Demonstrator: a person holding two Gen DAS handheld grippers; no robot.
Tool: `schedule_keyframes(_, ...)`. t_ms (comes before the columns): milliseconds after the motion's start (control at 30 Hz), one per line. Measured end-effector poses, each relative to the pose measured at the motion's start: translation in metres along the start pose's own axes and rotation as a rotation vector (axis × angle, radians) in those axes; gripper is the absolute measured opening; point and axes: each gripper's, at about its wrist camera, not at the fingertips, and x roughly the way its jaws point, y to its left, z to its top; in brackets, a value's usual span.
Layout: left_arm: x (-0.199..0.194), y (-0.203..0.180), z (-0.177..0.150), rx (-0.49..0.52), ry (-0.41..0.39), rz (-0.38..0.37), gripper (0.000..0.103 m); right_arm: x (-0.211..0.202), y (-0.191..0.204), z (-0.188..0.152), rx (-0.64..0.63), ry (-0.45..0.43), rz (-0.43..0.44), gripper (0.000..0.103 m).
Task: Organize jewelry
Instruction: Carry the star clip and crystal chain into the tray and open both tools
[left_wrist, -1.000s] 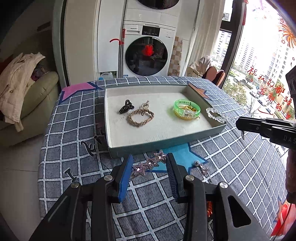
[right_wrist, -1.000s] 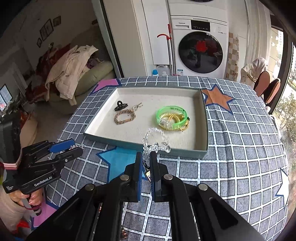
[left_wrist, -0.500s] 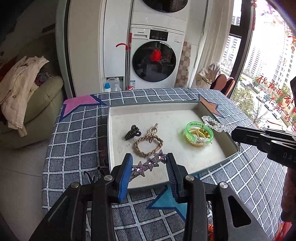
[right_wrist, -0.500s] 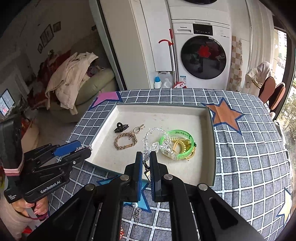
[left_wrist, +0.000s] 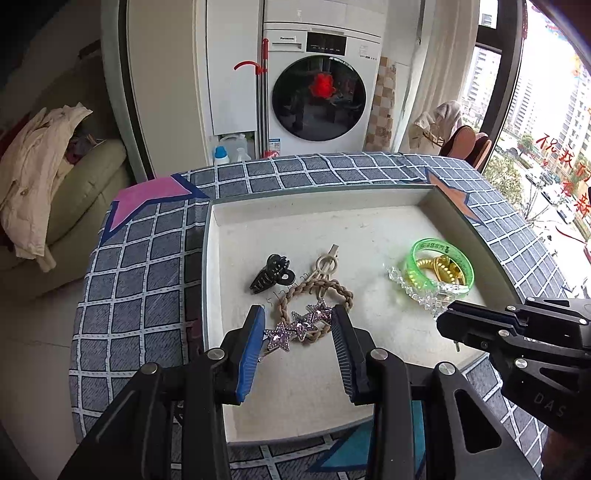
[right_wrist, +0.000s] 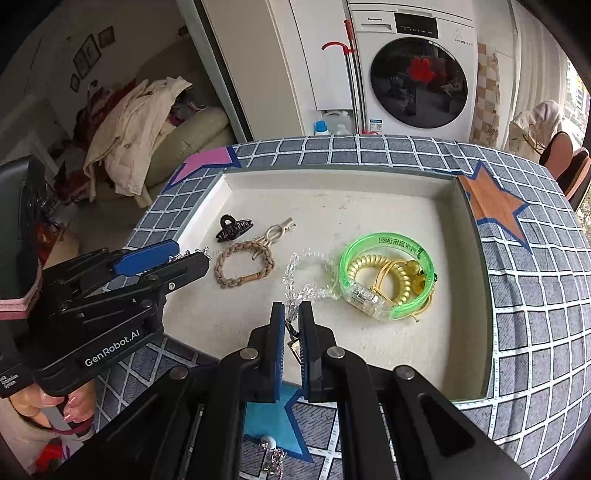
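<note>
A shallow grey tray (left_wrist: 437, 197) (right_wrist: 476, 236) sits on the checked tablecloth. In it lie a black claw clip (left_wrist: 269, 273) (right_wrist: 233, 228), a braided brown bracelet (left_wrist: 343, 293) (right_wrist: 243, 264) and a green bangle (left_wrist: 441, 267) (right_wrist: 388, 277) around yellow coil ties. My left gripper (left_wrist: 298, 330) (right_wrist: 184, 258) is shut on a purple star hair clip (left_wrist: 299, 326), held over the tray's near left part. My right gripper (right_wrist: 291, 319) (left_wrist: 447, 325) is shut on a clear crystal bracelet (right_wrist: 306, 275) (left_wrist: 417, 291), whose free end lies beside the bangle.
A small silver piece (right_wrist: 271, 452) lies on the blue star patch of the cloth in front of the tray. Behind the table stand a washing machine (left_wrist: 317, 85), a sofa with clothes (left_wrist: 44, 184) and chairs by the window (left_wrist: 465, 142).
Both grippers have moved forward from the table's front to over the tray, carrying the star clip and the crystal bracelet. The bracelet's free end now lies on the tray floor.
</note>
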Motion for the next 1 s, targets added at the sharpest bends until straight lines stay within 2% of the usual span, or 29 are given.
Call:
schedule_keyframes(300,0.033,-0.004,0.0,0.003,0.04,0.066,0.057,0.022,-0.021,0.005,0.002,0.013,-0.098,0.007)
schedule_keyframes(500,0.044,-0.009,0.002,0.016,0.037,0.114,0.057,0.029,-0.037,0.01,0.032,0.009,-0.154,0.007)
schedule_keyframes(700,0.048,-0.011,0.002,0.021,0.029,0.132,0.057,0.033,-0.044,0.008,0.051,0.019,-0.157,0.007)
schedule_keyframes(800,0.048,-0.011,0.002,0.019,0.03,0.133,0.057,0.034,-0.045,0.009,0.061,0.029,-0.13,0.009)
schedule_keyframes(900,0.047,-0.011,0.002,0.021,0.031,0.138,0.057,0.034,-0.048,0.01,0.089,0.036,-0.111,0.013)
schedule_keyframes(933,0.047,-0.011,0.001,0.019,0.031,0.139,0.057,0.033,-0.049,0.01,0.101,0.037,-0.103,0.019)
schedule_keyframes(967,0.047,-0.011,0.001,0.016,0.031,0.138,0.057,0.032,-0.05,0.009,0.111,0.036,-0.092,0.032)
schedule_keyframes(1000,0.046,-0.011,0.0,0.014,0.03,0.137,0.057,0.03,-0.051,0.008,0.117,0.03,-0.077,0.038)
